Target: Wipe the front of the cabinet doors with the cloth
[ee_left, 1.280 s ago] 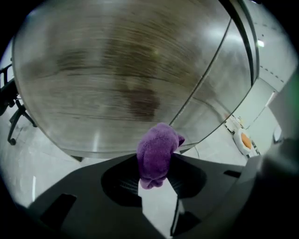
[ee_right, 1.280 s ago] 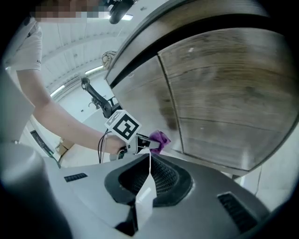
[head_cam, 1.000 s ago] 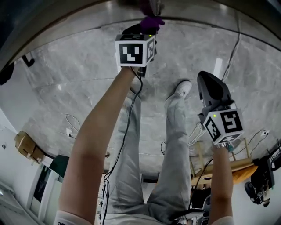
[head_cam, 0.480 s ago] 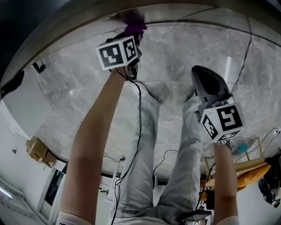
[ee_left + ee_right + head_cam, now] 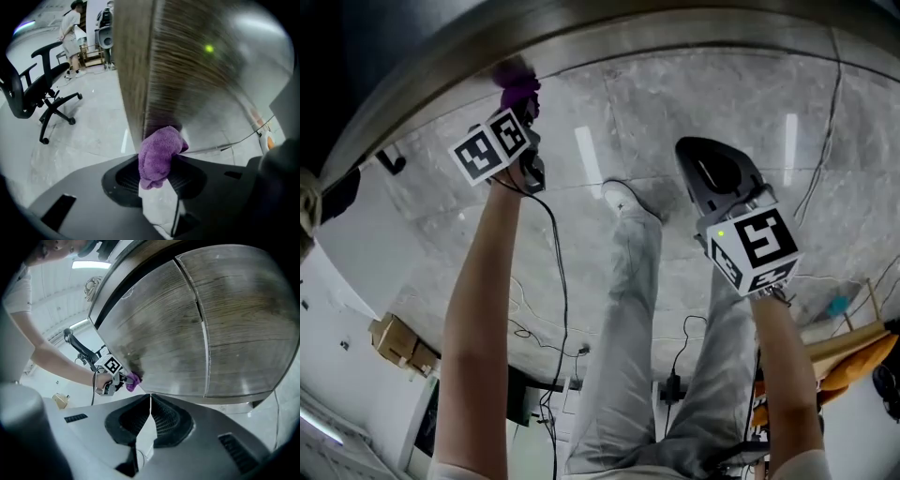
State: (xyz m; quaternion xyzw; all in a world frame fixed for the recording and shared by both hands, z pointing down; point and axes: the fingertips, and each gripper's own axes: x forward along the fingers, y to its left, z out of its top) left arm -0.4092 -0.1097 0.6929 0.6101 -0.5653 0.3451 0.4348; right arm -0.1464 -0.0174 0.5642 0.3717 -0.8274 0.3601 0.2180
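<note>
Here, the wood-grain cabinet doors (image 5: 187,324) fill the space ahead of both sets of fingers. In the right gripper view, the seam between two doors runs off to the right of that gripper's fingers. The grey marbled floor (image 5: 694,103) spreads out beneath the fingers.

The right gripper (image 5: 150,404) hangs apart from the doors, its fingers pressed together at the tips with nothing between them. The left gripper (image 5: 525,105) is up against the door front near its lower edge, and its fingers pinch the purple cloth (image 5: 159,152).

The cloth is bunched. A wad pokes out past the fingertips and touches the wood, while a lower fold hangs back down between the fingers. In the right gripper view the cloth sits at the very tip of the left fingers, between them and the door.

Against the head view of half a second ago, the left gripper has slid leftward along the cabinet's edge. The cloth has gone with it, staying at the fingertips and against the door. The right gripper has shifted only a little to the left and is otherwise in much the same place.
</note>
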